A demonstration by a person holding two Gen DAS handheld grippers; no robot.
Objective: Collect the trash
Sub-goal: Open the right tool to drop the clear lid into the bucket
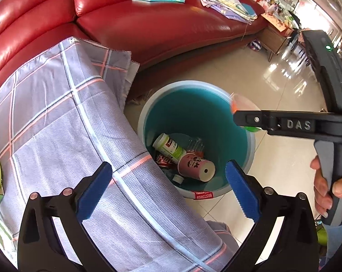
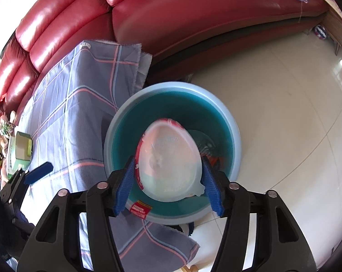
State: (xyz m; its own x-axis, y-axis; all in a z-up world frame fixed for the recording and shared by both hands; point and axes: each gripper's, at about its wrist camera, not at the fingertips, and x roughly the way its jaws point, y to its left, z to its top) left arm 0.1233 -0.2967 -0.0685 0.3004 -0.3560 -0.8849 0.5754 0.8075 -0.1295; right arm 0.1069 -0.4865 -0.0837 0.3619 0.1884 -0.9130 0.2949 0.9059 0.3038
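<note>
A light-blue trash bin (image 1: 250, 149) stands on the floor beside the cloth-covered table; it holds a pink paper cup (image 1: 194, 166), a green-white bottle (image 1: 168, 146) and a clear bottle. My right gripper (image 2: 168, 179) is shut on a clear plastic cup with a red rim (image 2: 168, 156), held over the bin's (image 2: 235, 136) mouth. It shows in the left wrist view (image 1: 236, 113) with the blurred cup (image 1: 241, 103) at the bin's far rim. My left gripper (image 1: 168, 188) is open and empty, above the table edge and bin.
A plaid grey cloth (image 1: 57, 117) covers the table on the left. A green box (image 2: 20, 149) and a toy lie on it. A red leather sofa (image 1: 148, 27) stands behind, with a book and folded clothes. Glossy tile floor (image 2: 284, 113) lies to the right.
</note>
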